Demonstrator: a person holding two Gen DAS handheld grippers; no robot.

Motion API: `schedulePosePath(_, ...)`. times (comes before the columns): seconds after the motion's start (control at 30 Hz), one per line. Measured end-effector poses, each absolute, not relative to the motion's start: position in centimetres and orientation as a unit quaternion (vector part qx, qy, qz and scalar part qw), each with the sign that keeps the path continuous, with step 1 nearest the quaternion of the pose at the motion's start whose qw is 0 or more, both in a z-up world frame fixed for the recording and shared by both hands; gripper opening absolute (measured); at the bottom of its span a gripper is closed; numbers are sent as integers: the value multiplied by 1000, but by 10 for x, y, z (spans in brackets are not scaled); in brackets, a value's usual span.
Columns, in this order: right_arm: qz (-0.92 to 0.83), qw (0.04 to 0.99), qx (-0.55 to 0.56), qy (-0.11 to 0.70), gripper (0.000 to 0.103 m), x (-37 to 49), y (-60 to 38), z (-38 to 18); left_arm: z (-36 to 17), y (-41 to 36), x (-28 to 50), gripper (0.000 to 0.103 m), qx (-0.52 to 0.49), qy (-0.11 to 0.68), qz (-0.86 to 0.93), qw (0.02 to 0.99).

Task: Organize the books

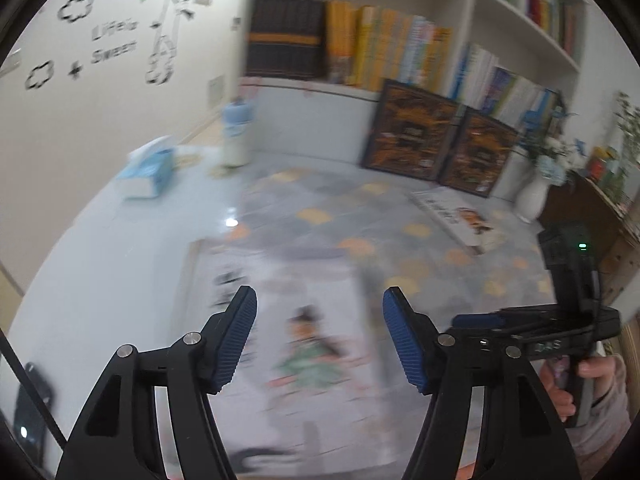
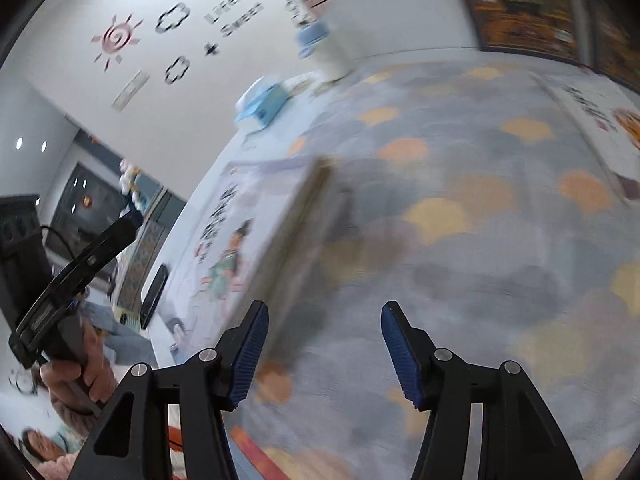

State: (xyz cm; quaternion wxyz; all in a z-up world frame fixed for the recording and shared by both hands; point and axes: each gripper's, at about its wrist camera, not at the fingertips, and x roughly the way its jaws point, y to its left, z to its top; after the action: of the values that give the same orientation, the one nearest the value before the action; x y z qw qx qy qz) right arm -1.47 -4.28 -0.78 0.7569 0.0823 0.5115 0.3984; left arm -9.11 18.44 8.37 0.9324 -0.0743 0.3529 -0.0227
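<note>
Both tongs released, nothing between pads. Left gripper hangs over the illustrated book, which lies flat on the patterned mat near the table's left edge; pads apart, not touching it. Right gripper is above the mat just right of that same book, empty. Second book lies flat further right on the mat, near two dark framed books leaning against the shelf. Blue tissue box far left. Pics blurred, so finer detail can't be told.
</note>
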Motion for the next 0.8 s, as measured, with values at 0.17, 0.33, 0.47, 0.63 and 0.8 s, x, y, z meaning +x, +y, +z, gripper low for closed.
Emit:
schedulePosePath(0.17, 355, 777, 116, 506, 58, 5, -118, -9, 81, 120, -59, 65, -73, 359, -61, 928)
schedulePosePath(0.33, 307, 797, 158, 496, 61, 22, -198, -9, 65, 53, -15, 67, -71, 381, -107, 916)
schedulePosePath(0.47, 253, 824, 168, 479, 61, 46, -255, -11, 44, 21, 25, 67, -82, 399, -127, 905)
schedulePosePath(0.63, 188, 858, 150, 454, 61, 84, -301, -17, -1, 2, 80, 67, -118, 450, -123, 876)
schedulePosePath(0.8, 154, 876, 146, 432, 61, 132, -329, -27, -48, -12, 127, 67, -167, 484, -130, 849)
